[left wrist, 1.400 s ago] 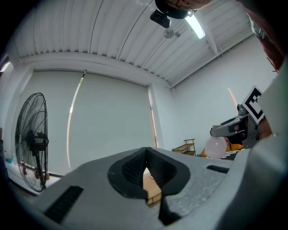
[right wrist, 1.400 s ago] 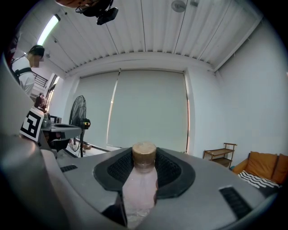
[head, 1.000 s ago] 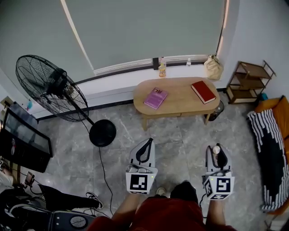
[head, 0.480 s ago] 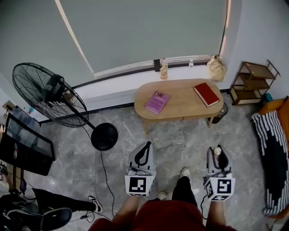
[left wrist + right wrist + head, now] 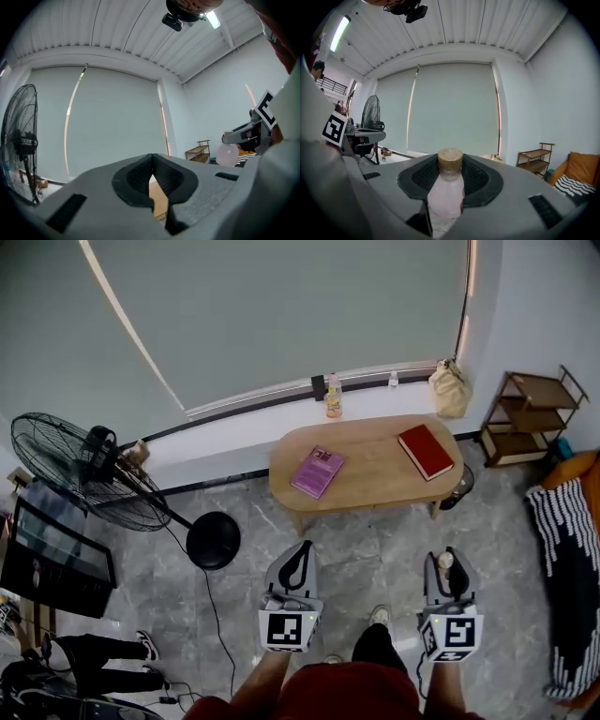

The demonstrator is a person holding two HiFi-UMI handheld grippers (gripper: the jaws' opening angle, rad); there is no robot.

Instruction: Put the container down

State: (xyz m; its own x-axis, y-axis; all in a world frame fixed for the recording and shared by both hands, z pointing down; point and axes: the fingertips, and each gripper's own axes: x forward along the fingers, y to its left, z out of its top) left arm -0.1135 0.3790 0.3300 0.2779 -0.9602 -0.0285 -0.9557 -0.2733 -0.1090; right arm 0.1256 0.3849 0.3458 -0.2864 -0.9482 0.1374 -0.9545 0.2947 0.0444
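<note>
The right tool point(image 5: 450, 568) is gripping the container point(image 5: 446, 192), the left tool point(image 5: 296, 565) sitting closed and empty, likely needing an approach to the bench point(image 5: 375, 462) ahead.

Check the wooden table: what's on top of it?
Two books lie flat on the table: a purple book toward its left end, a red book toward its right. From the head view nothing blocks the tabletop; whatever is beneath it is hidden.

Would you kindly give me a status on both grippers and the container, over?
Left gripper shut, empty. Right gripper shut on pale pink plastic bottle with tan cap, upright. Oval wooden table ahead: purple book, red book, bare wood between.
</note>
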